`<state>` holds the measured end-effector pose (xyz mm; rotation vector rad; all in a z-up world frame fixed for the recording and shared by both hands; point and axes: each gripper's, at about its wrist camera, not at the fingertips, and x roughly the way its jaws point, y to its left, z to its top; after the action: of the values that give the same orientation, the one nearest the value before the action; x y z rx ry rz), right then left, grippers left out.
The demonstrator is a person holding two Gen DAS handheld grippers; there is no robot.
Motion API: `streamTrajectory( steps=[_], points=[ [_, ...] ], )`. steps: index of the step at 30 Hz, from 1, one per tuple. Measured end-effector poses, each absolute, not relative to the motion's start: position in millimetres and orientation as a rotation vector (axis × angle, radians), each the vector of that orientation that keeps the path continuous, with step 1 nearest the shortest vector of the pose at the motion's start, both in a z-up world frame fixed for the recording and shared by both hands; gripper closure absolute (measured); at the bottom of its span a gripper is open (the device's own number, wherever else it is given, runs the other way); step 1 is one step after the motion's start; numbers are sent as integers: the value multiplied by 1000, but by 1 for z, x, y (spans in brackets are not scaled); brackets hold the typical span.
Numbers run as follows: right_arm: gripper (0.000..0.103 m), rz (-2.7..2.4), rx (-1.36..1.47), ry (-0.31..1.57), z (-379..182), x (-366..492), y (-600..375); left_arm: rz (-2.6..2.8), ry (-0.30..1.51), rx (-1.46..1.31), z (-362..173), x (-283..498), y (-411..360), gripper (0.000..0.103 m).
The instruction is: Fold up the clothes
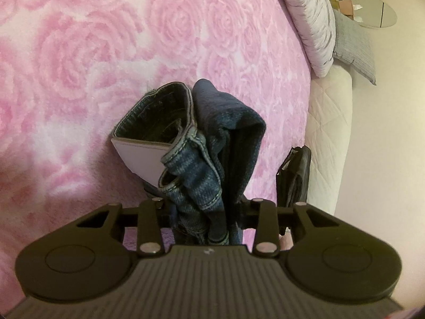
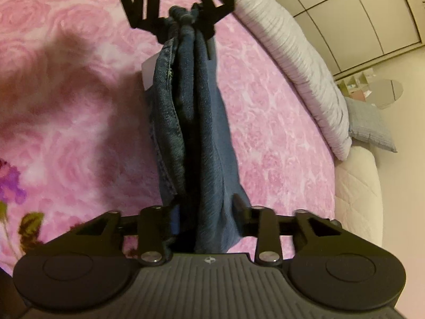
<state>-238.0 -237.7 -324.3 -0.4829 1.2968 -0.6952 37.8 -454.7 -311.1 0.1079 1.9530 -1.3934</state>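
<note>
A pair of dark blue jeans (image 1: 212, 138) is bunched lengthwise and held up over the pink rose blanket (image 1: 93, 53). Its waistband with a white label (image 1: 143, 156) faces me in the left wrist view. My left gripper (image 1: 202, 207) is shut on the bunched denim near the waistband. In the right wrist view the jeans (image 2: 202, 122) stretch from my right gripper (image 2: 204, 212) up to the left gripper (image 2: 183, 18) at the top. Denim fills the gap between the right jaws and lies against the right finger (image 2: 240, 203), while the other finger is hidden.
A striped white pillow (image 2: 300, 74) and a grey cushion (image 2: 372, 130) lie at the bed's right end. The quilted mattress side (image 1: 329, 133) marks the bed's edge, with a black object (image 1: 293, 175) beside it. Wardrobe doors (image 2: 358, 18) and a round table (image 2: 387, 93) stand beyond.
</note>
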Motion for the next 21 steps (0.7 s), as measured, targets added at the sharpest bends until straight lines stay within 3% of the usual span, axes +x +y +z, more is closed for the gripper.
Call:
streamTrajectory(
  steps=[1, 5, 7, 13, 21],
  points=[
    [46, -689, -493, 1314, -330, -235, -239, -1399, 1950, 115, -312, 38, -455, 70],
    [48, -651, -468, 1337, -347, -233, -245, -1473, 1905, 178, -311, 34, -459, 71],
    [74, -656, -440, 1339, -347, -235, -245, -1514, 1874, 199, -305, 33, -460, 72],
    [82, -726, -431, 1266, -311, -249, -239, -1613, 1825, 189, -271, 31, -451, 73],
    [85, -814, -497, 1257, -245, -269, -223, -1765, 1800, 179, -208, 8, -442, 73]
  ],
)
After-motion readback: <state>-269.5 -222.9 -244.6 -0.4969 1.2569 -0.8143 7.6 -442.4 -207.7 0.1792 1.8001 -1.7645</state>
